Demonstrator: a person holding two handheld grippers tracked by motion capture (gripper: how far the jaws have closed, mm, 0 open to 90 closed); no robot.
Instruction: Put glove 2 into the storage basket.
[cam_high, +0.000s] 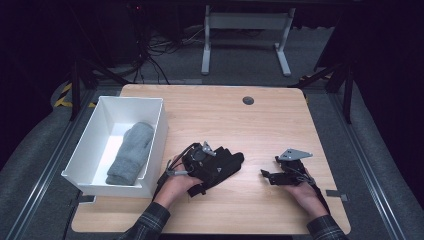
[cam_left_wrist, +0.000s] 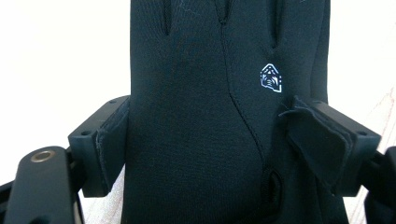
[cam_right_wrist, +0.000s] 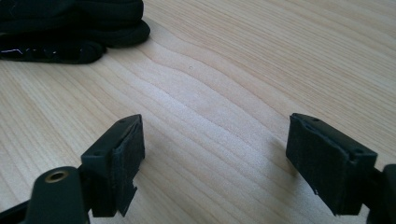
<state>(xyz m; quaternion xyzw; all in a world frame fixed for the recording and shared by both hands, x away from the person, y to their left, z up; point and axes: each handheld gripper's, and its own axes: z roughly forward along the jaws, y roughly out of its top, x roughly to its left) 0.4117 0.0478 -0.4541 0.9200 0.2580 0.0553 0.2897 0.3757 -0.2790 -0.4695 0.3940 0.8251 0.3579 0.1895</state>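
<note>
- Black fabric glove (cam_left_wrist: 196, 116) with a small white logo (cam_left_wrist: 271, 78) at its two o'clock.
- Grey knitted mitten (cam_high: 131, 152).
- White plastic bin (cam_high: 159, 131).
- Light woodgrain table (cam_high: 250, 130).
- Dark plaid sleeve (cam_high: 150, 222).
- Black gripper pads (cam_right_wrist: 125, 158).

Black glove (cam_left_wrist: 201, 116) fingertips cut off at top edge.

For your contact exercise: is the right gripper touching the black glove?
Apart. The right gripper view shows the right gripper with open jaws over bare table; the black glove lies well beyond.
</note>
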